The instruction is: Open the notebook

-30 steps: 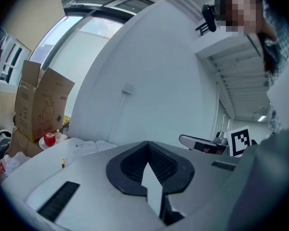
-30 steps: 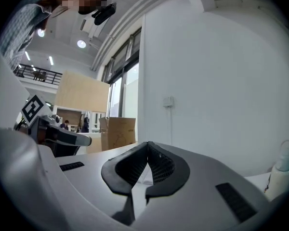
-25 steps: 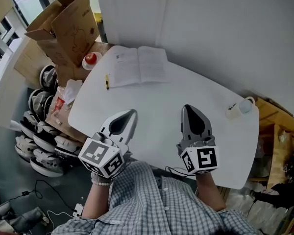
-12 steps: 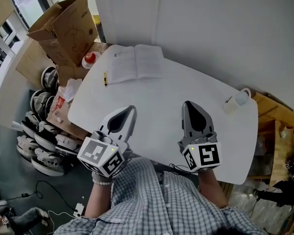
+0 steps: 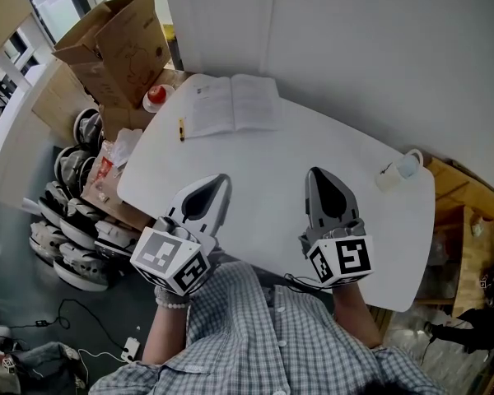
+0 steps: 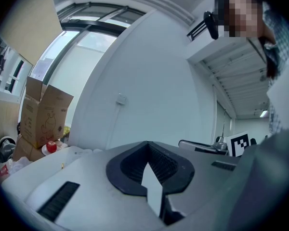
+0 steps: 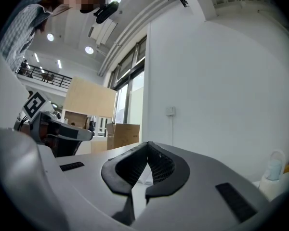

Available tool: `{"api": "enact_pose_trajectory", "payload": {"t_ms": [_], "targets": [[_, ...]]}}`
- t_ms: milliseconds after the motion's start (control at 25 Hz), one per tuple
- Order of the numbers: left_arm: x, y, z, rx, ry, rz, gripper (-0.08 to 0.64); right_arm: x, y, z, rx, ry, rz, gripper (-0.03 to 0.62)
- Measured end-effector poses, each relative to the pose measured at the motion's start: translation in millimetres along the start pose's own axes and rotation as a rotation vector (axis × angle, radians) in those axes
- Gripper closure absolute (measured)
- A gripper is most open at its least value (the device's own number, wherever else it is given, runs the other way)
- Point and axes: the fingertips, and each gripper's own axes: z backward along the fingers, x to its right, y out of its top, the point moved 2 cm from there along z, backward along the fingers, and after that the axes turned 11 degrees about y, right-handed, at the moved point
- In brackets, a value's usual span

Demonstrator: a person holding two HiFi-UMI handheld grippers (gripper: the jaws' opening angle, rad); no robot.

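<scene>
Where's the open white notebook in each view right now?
Head view: open white notebook, top centre, at the white table's far end.
Left gripper view: a thin pale sliver, low left, past the jaws.
Right gripper view: cannot make it out behind the jaws.
Shared landmark: brown cardboard box, in all three views.

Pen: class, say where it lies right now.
Head view: the pen lies at the table's far left edge, just left of the open notebook, near the apple.

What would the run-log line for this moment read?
notebook: open, far end of table | left gripper: shut, empty | right gripper: shut, empty | both: near edge, clear of notebook
</scene>
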Motion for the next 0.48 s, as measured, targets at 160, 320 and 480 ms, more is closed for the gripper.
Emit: {"api": "enact_pose_trajectory", "payload": {"t_ms": [160,320,480], "targets": [[-1.7,0.7,4.5,0.004,0.009,0.0,0.552,-4.5,1.8,-1.5,0.007,0.005,-0.02,0.571],[-1.4,-0.2,7.4,0.004,0.008,0.004,0.552,-7.0,1.8,-0.6,0.009,0.009,-0.024,0.571],[0.3,-1.8,8.1,0.003,0.006,0.007,0.552,-6.2,-0.1,1.7,0.0,0.003,-0.031,0.571]]}}
